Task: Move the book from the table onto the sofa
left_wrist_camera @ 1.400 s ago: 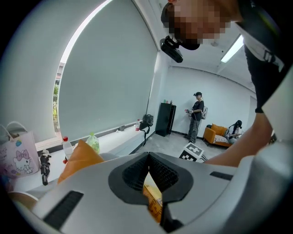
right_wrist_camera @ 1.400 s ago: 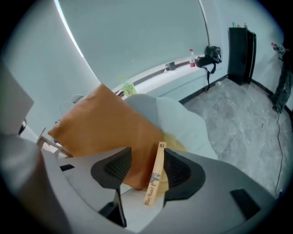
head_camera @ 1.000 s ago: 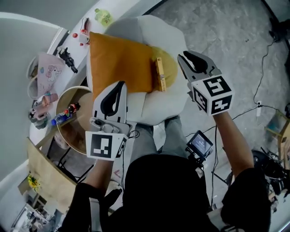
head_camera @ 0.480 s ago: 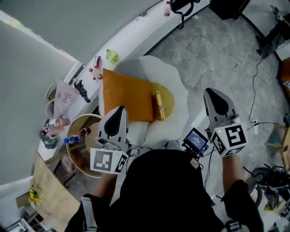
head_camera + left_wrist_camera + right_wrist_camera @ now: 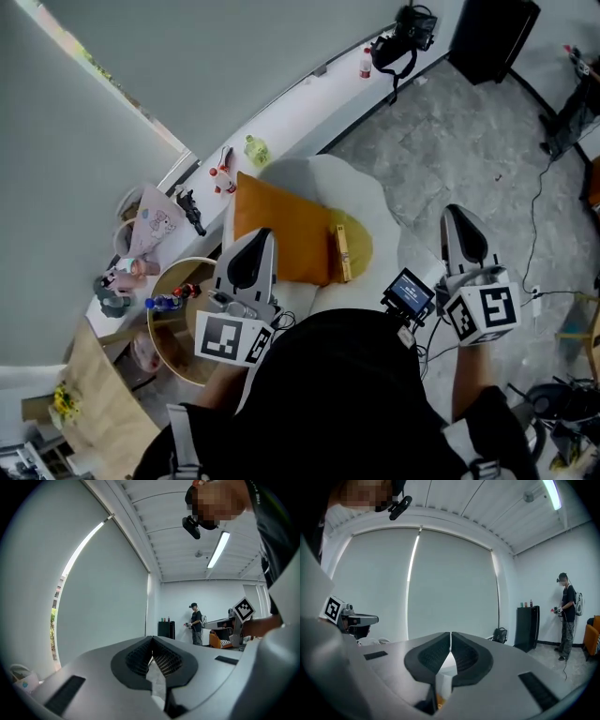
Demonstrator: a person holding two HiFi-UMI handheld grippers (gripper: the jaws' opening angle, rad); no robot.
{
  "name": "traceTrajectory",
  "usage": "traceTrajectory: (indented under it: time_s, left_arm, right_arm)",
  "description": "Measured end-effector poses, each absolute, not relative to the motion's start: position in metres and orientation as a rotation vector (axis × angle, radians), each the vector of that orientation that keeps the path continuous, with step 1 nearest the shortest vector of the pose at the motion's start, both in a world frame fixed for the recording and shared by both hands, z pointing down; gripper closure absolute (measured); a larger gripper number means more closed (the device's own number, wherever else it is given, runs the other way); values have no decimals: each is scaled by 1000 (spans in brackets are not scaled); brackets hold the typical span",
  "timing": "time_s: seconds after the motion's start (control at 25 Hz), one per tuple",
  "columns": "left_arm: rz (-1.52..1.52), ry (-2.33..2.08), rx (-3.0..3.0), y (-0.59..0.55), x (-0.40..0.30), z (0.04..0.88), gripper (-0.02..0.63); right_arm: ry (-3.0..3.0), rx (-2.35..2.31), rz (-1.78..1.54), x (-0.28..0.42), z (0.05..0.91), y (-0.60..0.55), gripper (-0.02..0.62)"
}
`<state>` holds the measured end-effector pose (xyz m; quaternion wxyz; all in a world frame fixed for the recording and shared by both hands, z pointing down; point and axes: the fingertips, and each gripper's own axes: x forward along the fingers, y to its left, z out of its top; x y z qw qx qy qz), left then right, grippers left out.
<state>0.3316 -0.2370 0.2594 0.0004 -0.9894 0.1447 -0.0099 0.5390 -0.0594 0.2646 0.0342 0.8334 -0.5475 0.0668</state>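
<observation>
A thin yellow book (image 5: 339,253) lies on the white sofa (image 5: 375,202), beside an orange cushion (image 5: 281,234). Neither gripper touches it. My left gripper (image 5: 257,234) hovers over the sofa's near left edge, left of the book, its jaws shut on nothing. To the right of the sofa, my right gripper (image 5: 458,211) hangs over the floor, also shut and empty. In the left gripper view the left gripper (image 5: 151,640) points level at the room with its tips together. In the right gripper view the right gripper (image 5: 450,635) does the same toward the window blind.
A round wooden table (image 5: 169,328) with a bottle and small toys stands left of the sofa. Toys and bags line the windowsill (image 5: 281,122). A black cabinet (image 5: 489,36) and cables sit on the floor. Another person (image 5: 197,627) stands across the room.
Both grippers have lifted and drawn back from the sofa toward my body. The right gripper's jaws have closed with nothing between them. The book stays on the sofa.
</observation>
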Motion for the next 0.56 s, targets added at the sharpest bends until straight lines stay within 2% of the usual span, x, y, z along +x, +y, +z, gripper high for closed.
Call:
traceTrajectory:
  time_s: [0.56]
  left_arm:
    - [-52, 449, -3099, -227, 330, 257, 594]
  right_arm:
    - [-1692, 2578, 204, 537, 268, -59, 572]
